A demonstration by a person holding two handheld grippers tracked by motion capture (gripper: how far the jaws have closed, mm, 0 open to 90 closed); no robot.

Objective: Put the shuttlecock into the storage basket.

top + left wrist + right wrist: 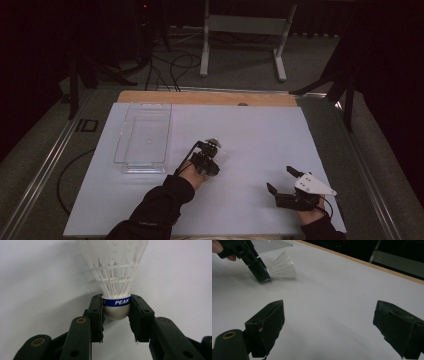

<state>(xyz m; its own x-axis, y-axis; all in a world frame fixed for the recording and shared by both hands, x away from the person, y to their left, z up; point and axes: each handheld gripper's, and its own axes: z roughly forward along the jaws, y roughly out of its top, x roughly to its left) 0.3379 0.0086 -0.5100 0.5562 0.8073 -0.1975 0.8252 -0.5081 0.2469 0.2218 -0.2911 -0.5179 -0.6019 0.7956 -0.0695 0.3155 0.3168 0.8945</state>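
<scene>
White board is covering the table [250,200], with dark floor and a stand's legs lying beyond its far wooden edge. Toward the left, a clear plastic bin [143,137] is sitting on the board; it is looking empty, though the dim light is making that hard to confirm. Just right of the bin's near end, the left gripper [116,308] is clamping a white shuttlecock [113,272] by its rounded cork, the pads pressing on the blue band from both sides. Its long axis is running straight on from the jaws, skirt pointing away from the hand, and it is lying low on the board. So the bin is lying to the left of the held shuttlecock, a short carry for this nearer arm. Well apart on the right, the right gripper [332,327] is hovering with jaws spread wide, holding nothing.
</scene>
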